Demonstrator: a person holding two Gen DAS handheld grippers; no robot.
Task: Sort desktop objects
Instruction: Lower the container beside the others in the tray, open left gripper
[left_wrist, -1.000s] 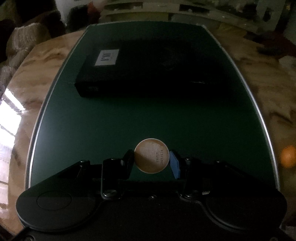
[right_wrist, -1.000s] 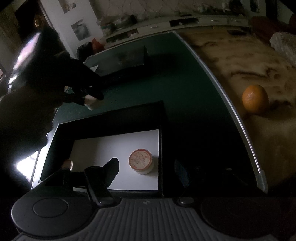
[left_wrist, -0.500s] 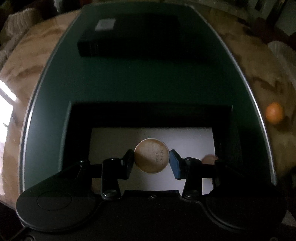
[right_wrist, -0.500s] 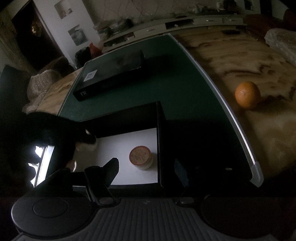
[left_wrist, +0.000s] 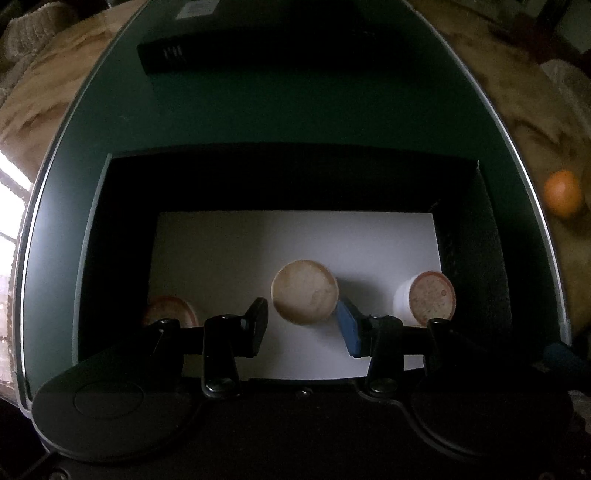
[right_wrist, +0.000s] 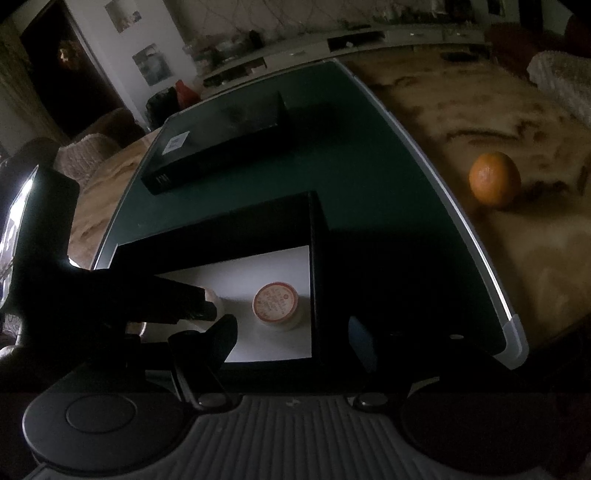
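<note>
An open black box with a white floor (left_wrist: 221, 258) lies on the green mat. My left gripper (left_wrist: 303, 325) is open over it. A small round tan jar (left_wrist: 304, 290) sits on the white floor between and just ahead of its fingers, free of them. A second jar with a red label (left_wrist: 430, 299) stands at the box's right side, and a third (left_wrist: 170, 314) at the left, half hidden by the gripper. In the right wrist view the red-label jar (right_wrist: 275, 304) shows too. My right gripper (right_wrist: 291, 339) is open and empty above the box's near right corner.
A closed black box (right_wrist: 218, 144) lies further back on the green mat (right_wrist: 369, 177). An orange (right_wrist: 495, 179) rests on the wooden table to the right, beyond the mat's metal edge. The left gripper's body (right_wrist: 110, 295) reaches into the box from the left.
My left gripper lowered into the open box with the tan jar, then opened and let it go on the white floor. The right gripper stayed almost still.
</note>
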